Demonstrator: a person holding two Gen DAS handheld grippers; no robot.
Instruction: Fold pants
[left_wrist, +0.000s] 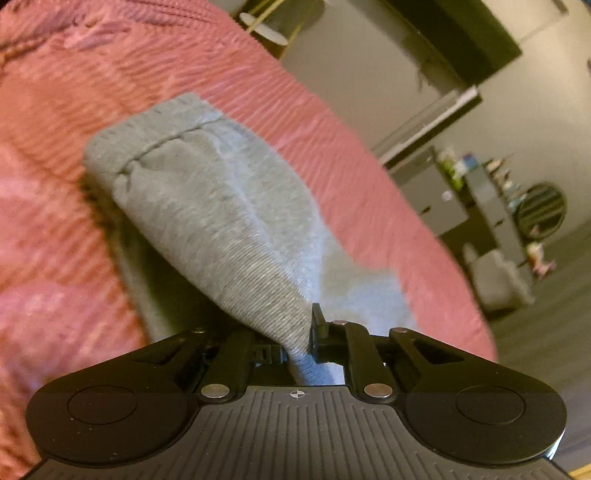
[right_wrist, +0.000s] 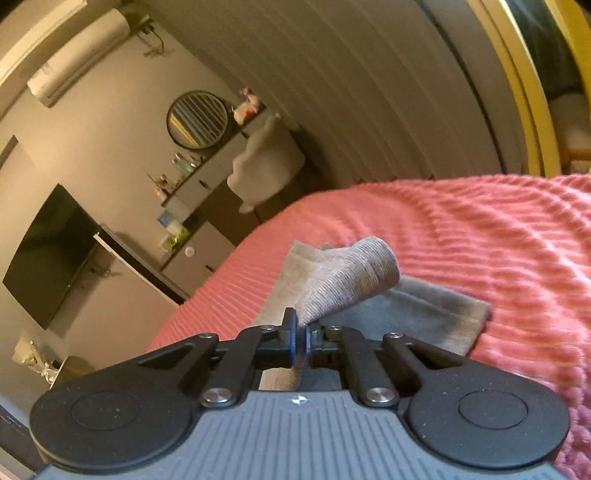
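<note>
Pink bedspread (left_wrist: 369, 177) under grey pants (left_wrist: 207, 206), bunched between both closed grippers, left gripper (left_wrist: 297, 347), right gripper (right_wrist: 300, 339), blurred.

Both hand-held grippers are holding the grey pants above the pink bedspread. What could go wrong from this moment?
1. The right hand-held gripper pinches only a narrow edge of the grey pants, so the cloth may slip out.
2. The left hand-held gripper holds a bunched part of the pants; the fold may come out creased.
3. The pants lie near the edge of the pink bedspread and might slide off.
</note>
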